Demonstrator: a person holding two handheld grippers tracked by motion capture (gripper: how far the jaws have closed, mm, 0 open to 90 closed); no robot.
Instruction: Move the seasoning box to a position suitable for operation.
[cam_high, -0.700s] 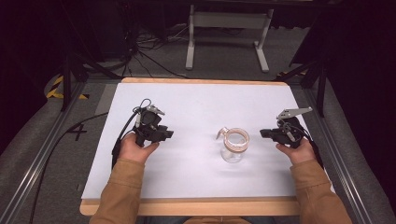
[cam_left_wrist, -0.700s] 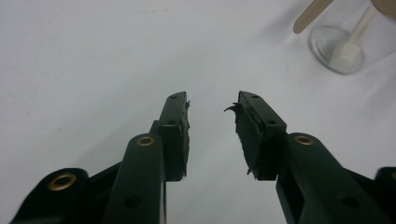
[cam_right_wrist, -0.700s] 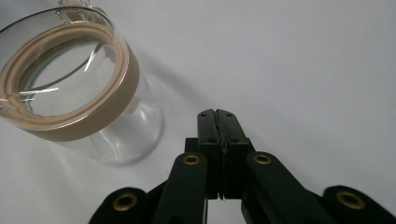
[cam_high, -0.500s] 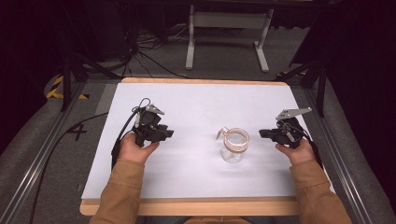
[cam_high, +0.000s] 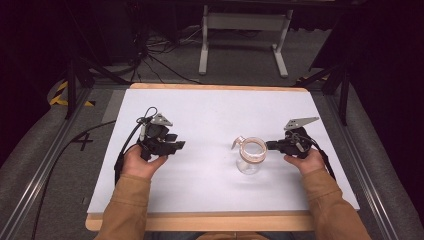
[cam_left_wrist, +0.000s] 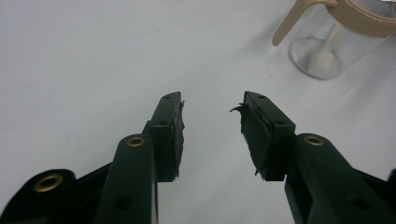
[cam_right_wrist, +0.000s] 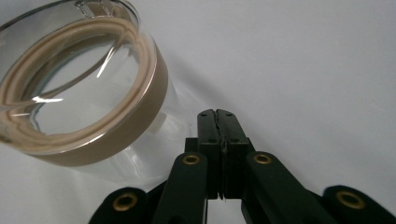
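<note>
The clear glass jar with a tan band and handle (cam_high: 249, 156) stands mid-bench. My right hand-held gripper (cam_high: 270, 145), jaws together, sits just beside its rim, perhaps touching; a nudge could topple it. My left hand-held gripper (cam_high: 180, 145) gapes, well apart.

In my left gripper view the glass jar (cam_left_wrist: 327, 51) is cut off by the top and right edges, so I can't see its rim whole. In my right gripper view its base is lost behind its own beige band (cam_right_wrist: 112, 135), and the left edge crops it.
</note>
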